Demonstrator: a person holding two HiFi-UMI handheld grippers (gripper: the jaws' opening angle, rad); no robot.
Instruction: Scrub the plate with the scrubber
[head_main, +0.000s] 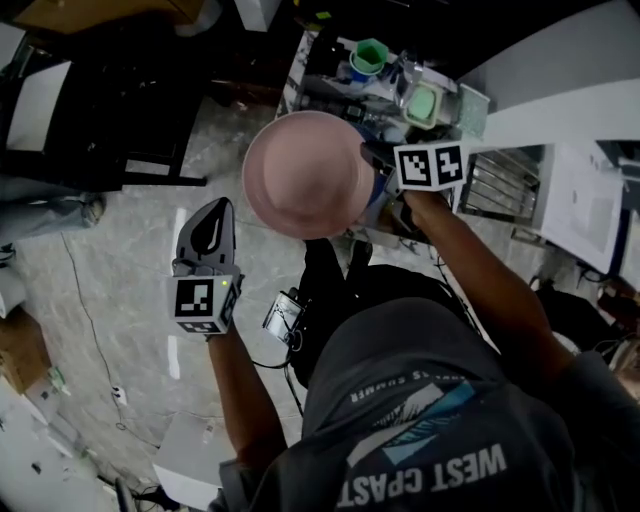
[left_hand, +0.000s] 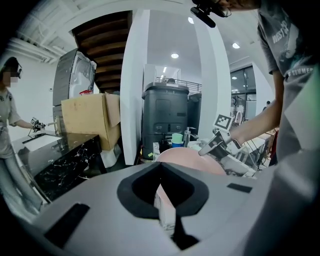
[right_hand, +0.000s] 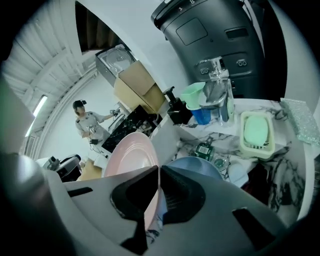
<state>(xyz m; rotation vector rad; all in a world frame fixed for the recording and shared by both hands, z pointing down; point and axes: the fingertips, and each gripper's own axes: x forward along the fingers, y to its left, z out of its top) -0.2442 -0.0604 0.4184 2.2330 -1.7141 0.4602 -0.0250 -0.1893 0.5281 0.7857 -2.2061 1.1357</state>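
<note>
While my left gripper (head_main: 217, 215) hangs over the grey marbled floor (head_main: 110, 250), its jaws stand nearly together, pressed on the scrubber (left_hand: 165, 207), a pale, flat pad that sits upright between them. Its tip points toward the round pale pink plate (head_main: 305, 175) and stands near the plate's left edge without touching it.

That plate is up in the air in front of me, clear of any surface, and from the head view I see its smooth, domed underside. My right gripper (head_main: 375, 160) has it by the right rim: the jaws are all but closed, with only the thin pink edge pinched between them. In the right gripper view the plate runs edge-on into the jaws and fans out to their left.

Just right of the jaws, behind the plate, a light blue bowl (right_hand: 195, 167) lies on the white, black-veined marble table (right_hand: 220, 136). Farther right on the table sits a cream rectangular tray (right_hand: 257, 131) with a pale green block in it. Behind it are a mint green plastic cup (right_hand: 192, 92) and a big black machine (right_hand: 215, 40).
</note>
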